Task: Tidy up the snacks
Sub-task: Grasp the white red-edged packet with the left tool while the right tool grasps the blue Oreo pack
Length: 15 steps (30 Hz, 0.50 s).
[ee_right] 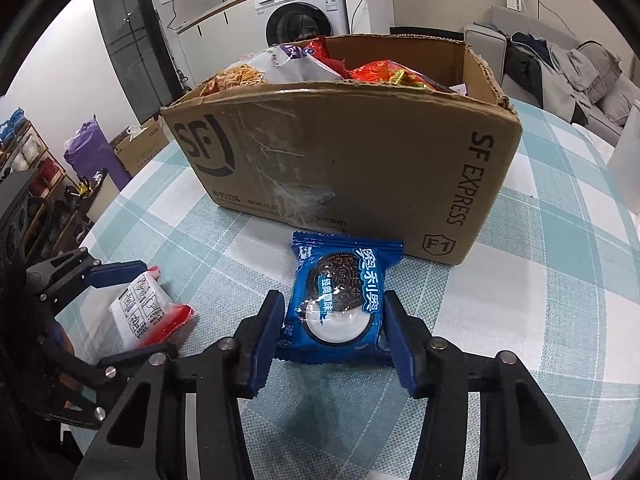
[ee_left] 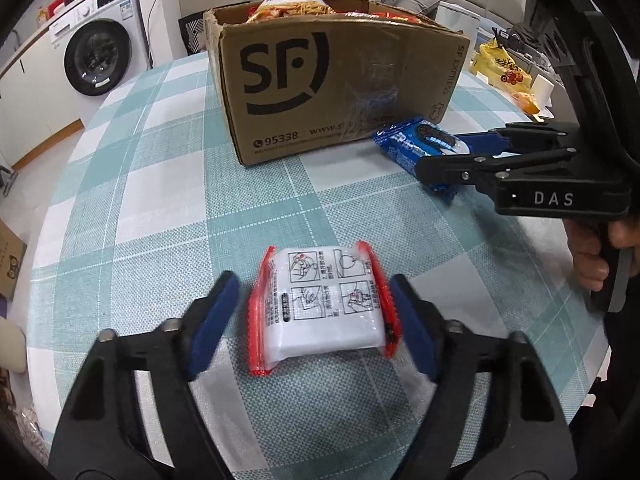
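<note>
Box (ee_right: 360, 152) marked SF EXPRESS; right fingers (ee_right: 264, 340) pinch Oreo packet (ee_right: 340, 300); left fingers (ee_left: 212, 320) loosely straddle red-white packet (ee_left: 324, 304).

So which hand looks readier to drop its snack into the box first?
Probably the right gripper: its pads already squeeze the blue cookie packet, lying just before the cardboard box. The left gripper still shows a gap beside the red-edged packet.

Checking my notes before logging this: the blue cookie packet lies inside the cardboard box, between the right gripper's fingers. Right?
Not quite. The cookie packet lies on the table in front of the box, not inside it, as the right wrist view shows. It is between the right gripper's fingers.
</note>
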Available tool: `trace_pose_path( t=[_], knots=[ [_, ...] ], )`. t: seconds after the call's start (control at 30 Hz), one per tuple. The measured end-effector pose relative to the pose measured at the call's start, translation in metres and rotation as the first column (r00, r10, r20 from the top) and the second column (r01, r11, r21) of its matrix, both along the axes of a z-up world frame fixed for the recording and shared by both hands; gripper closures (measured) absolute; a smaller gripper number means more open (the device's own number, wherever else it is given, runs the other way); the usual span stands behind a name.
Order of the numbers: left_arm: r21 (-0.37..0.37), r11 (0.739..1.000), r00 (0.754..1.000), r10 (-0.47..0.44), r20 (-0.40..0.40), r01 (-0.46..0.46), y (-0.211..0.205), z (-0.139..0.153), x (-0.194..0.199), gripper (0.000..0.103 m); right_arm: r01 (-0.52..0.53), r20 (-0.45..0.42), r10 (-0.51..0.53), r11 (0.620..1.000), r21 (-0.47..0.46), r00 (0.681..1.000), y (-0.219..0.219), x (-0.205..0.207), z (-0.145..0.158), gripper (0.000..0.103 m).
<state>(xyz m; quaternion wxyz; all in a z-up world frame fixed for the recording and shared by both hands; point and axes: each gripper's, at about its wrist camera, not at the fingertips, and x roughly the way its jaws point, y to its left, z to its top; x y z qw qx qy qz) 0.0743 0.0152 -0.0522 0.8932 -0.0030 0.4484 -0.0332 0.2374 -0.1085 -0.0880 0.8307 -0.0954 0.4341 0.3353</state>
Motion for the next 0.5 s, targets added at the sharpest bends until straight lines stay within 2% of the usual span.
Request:
trace_pose_path(
  t=[0.13, 0.5],
  knots=[
    [-0.027, 1.000, 1.000, -0.003, 0.031, 0.004, 0.0036, 0.0029, -0.0017, 0.053, -0.006, 0.006, 0.006, 1.000, 0.010, 1.000, 0.0011, -0.0009, 0.0023, 0.058],
    [-0.068, 0.998, 0.998, 0.015, 0.066, -0.011, 0.0090, 0.0081, -0.0026, 0.056, -0.036, 0.024, 0.035, 0.999, 0.031, 0.999, 0.0030, -0.0073, 0.0093, 0.059]
  ],
)
